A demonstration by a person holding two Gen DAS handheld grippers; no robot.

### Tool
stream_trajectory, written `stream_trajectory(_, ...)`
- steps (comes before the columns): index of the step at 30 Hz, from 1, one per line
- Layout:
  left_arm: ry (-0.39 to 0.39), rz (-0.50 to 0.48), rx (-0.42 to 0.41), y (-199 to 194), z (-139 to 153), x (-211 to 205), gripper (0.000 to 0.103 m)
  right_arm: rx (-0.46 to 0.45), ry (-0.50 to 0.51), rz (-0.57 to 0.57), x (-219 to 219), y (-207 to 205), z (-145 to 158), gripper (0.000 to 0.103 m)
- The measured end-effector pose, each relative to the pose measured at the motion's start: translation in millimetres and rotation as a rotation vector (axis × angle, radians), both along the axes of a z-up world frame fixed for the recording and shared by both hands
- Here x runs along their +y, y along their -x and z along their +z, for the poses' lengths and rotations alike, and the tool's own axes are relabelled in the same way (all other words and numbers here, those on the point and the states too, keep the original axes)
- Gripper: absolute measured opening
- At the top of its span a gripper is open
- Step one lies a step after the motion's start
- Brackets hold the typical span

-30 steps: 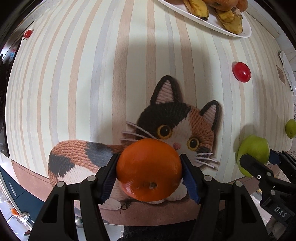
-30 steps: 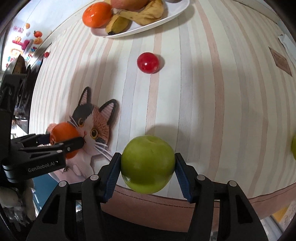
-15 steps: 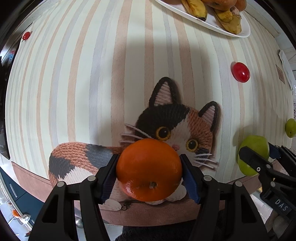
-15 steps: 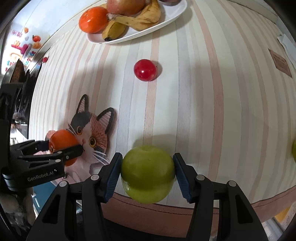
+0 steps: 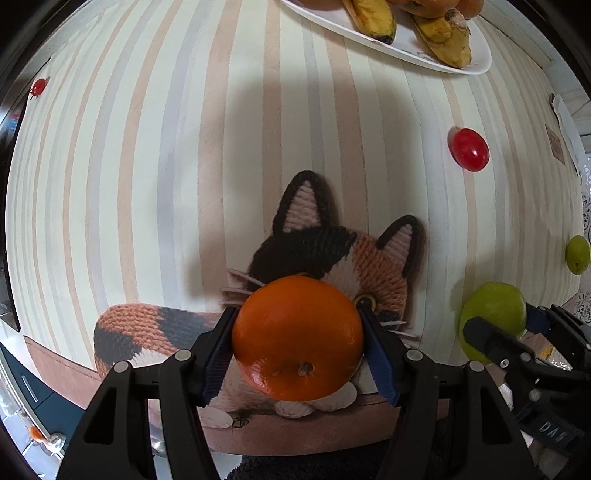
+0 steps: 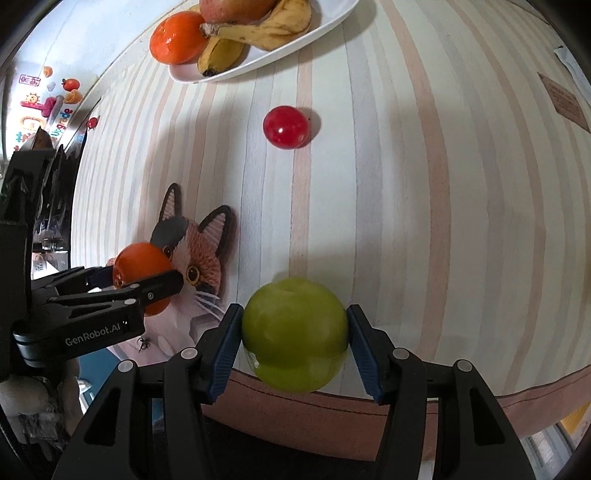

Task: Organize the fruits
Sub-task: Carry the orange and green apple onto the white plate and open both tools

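Observation:
My left gripper [image 5: 298,345] is shut on an orange [image 5: 297,338] and holds it above the cat picture on the striped tablecloth. My right gripper [image 6: 294,341] is shut on a green apple [image 6: 294,334] near the table's front edge. The apple also shows in the left wrist view [image 5: 493,317], and the orange in the right wrist view [image 6: 142,271]. A white plate [image 6: 291,48] at the far side holds bananas [image 6: 258,33], an orange [image 6: 179,37] and another fruit. A red fruit [image 6: 285,126] lies on the cloth between plate and grippers.
A small green fruit [image 5: 577,254] lies at the right of the cloth. A tiny red ladybird figure [image 5: 38,87] sits at the far left edge. A brown label [image 6: 563,101] lies at the far right. Magnets [image 6: 48,99] cover a surface beyond the left edge.
Both grippers have moved forward over the table toward the plate, each still holding its fruit. The plate and red fruit appear nearer.

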State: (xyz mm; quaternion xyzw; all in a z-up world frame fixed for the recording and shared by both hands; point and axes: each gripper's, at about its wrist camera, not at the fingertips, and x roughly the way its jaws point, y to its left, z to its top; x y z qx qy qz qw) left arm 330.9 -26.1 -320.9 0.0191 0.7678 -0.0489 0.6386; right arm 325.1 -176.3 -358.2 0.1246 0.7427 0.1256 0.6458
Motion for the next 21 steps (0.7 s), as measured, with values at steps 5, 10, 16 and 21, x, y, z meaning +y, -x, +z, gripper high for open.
stream_trajectory(5, 0.006, -0.005, -0.012, 1, 5, -1, 0.062, -0.032, 0.025, 0.040, 6, 4, 5, 0.059)
stream_trajectory(10, 0.028, -0.005, -0.039, -4, 20, -1, 0.062, -0.054, -0.004, -0.003, -2, -6, 13, 0.059)
stream_trajectory(16, 0.074, 0.004, -0.102, -23, 53, -1, 0.062, -0.118, -0.037, -0.066, -20, -41, 38, 0.059)
stream_trajectory(21, 0.086, 0.012, -0.169, -55, 76, -5, 0.062, -0.181, -0.038, -0.133, -41, -90, 53, 0.059)
